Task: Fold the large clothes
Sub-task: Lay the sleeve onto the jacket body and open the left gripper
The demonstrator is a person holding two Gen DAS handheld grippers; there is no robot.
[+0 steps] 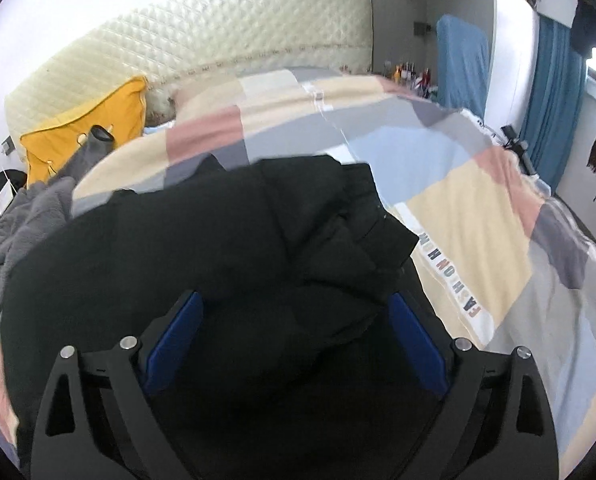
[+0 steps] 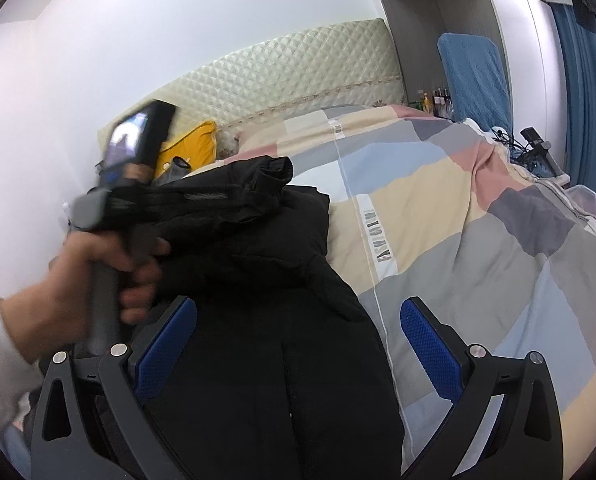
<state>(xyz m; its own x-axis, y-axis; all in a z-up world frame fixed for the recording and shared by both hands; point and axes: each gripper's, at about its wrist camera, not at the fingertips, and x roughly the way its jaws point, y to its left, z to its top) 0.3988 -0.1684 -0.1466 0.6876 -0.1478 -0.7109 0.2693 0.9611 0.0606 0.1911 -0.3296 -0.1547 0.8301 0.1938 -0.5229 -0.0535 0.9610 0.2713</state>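
A large black padded jacket [image 1: 218, 248] lies bunched on the patchwork duvet [image 1: 449, 200]. My left gripper [image 1: 294, 308] hovers just above it with its blue-padded jaws wide open and black cloth between and under them. In the right wrist view the jacket [image 2: 266, 320] runs from the near edge toward the pillows. My right gripper [image 2: 298, 320] is open over its right edge, the left pad above the cloth, the right pad above the duvet [image 2: 477, 216]. The left hand-held gripper [image 2: 138, 184] shows blurred at the jacket's far left part.
A quilted cream headboard [image 1: 234, 28] stands behind the bed. A yellow pillow [image 1: 86, 128] and a grey fleece [image 1: 22, 224] lie at the left. A blue-covered board [image 1: 461, 64], bottles [image 1: 409, 74] and blue curtains [image 1: 553, 96] are at the right.
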